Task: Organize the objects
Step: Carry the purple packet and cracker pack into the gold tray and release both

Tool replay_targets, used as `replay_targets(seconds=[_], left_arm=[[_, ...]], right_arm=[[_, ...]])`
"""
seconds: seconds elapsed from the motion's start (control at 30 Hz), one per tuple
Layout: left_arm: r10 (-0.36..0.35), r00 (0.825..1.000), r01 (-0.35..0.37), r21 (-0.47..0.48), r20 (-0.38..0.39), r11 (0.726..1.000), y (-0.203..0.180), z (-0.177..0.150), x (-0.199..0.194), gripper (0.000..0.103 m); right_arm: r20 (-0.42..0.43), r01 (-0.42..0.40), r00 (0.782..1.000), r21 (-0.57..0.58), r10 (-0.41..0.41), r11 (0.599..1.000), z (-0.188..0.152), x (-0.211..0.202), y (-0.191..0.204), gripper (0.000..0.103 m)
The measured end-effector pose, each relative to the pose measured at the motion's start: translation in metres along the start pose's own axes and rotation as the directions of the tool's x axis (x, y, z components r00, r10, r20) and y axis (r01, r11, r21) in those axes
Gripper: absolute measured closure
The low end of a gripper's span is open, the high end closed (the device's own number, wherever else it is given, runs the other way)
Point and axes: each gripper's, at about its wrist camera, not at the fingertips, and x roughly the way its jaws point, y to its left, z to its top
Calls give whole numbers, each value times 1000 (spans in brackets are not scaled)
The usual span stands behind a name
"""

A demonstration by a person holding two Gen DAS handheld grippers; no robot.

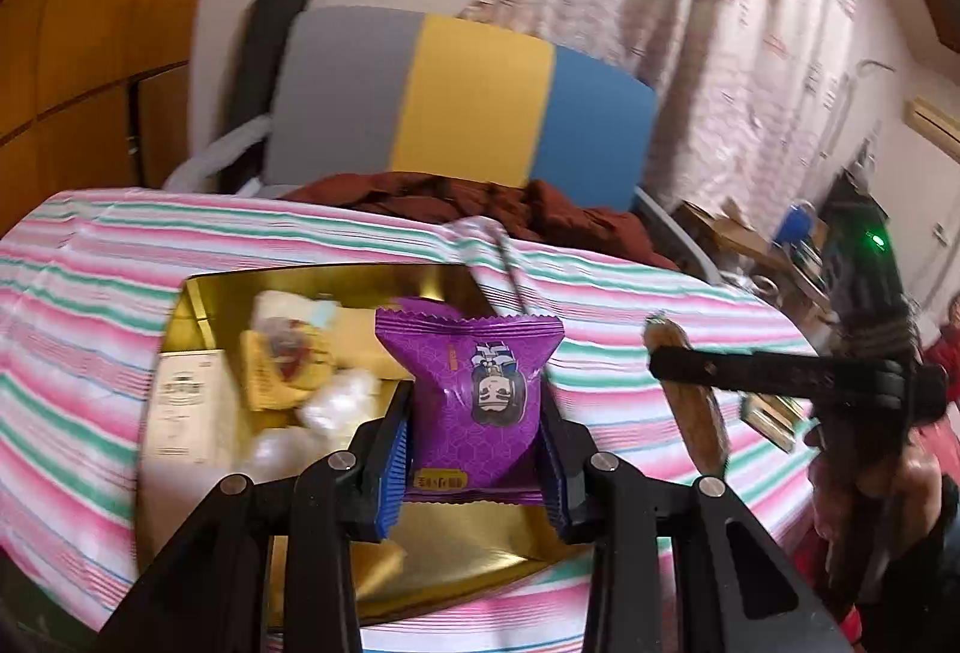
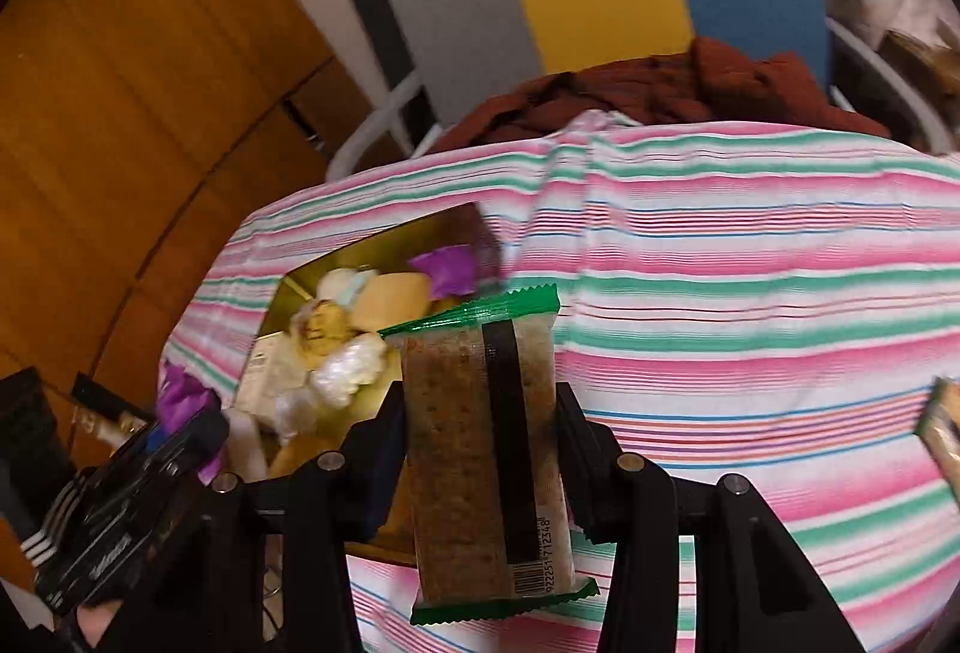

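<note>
The left gripper is clenched on a purple snack packet, held above the gold tray. The right gripper is clamped on a green-edged snack bar, suspended over the striped tablecloth just beside the tray's near edge. Several wrapped items are already seen lying in the tray. Another packet is noted on the cloth, well apart to the right.

Risks, as judged: both packets are slick film held by the sides, so slipping or twisting is possible. With both grippers converging on one tray, a collision is likely. A bar released at the rim may tip onto the cloth.
</note>
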Motion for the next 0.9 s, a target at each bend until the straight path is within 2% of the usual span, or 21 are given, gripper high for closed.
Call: replay_targets(seconds=[0.17, 0.27, 0.33, 0.4, 0.53, 0.7, 0.8, 0.9], left_arm=[[31, 999, -32, -85, -10, 996, 29, 9, 9, 67], [49, 998, -51, -94, -29, 994, 36, 14, 17, 67], [43, 998, -48, -112, -41, 993, 40, 16, 23, 62], [34, 997, -45, -148, -71, 988, 47, 18, 33, 57], [36, 996, -49, -171, -77, 984, 50, 18, 40, 55], [44, 996, -54, -131, -78, 990, 46, 11, 44, 53], [54, 993, -65, -115, -101, 991, 44, 10, 52, 35], [51, 992, -64, -118, -116, 991, 42, 9, 56, 32]], right_arm=[[-28, -82, 996, 13, 82, 997, 4, 16, 23, 57], [-53, -142, 988, 6, 142, 990, 5, 26, 41, 54], [-74, -153, 985, 1, 153, 988, 2, 35, 51, 52], [-89, -140, 986, -4, 139, 990, -1, 41, 54, 38], [-122, -115, 986, -21, 111, 993, -12, 47, 57, 35], [-118, -49, 992, -74, 40, 996, -19, 44, 62, 18], [-90, 6, 996, -123, -17, 992, -24, 37, 69, 8], [-62, 41, 997, -156, -51, 987, -27, 30, 73, 3]])
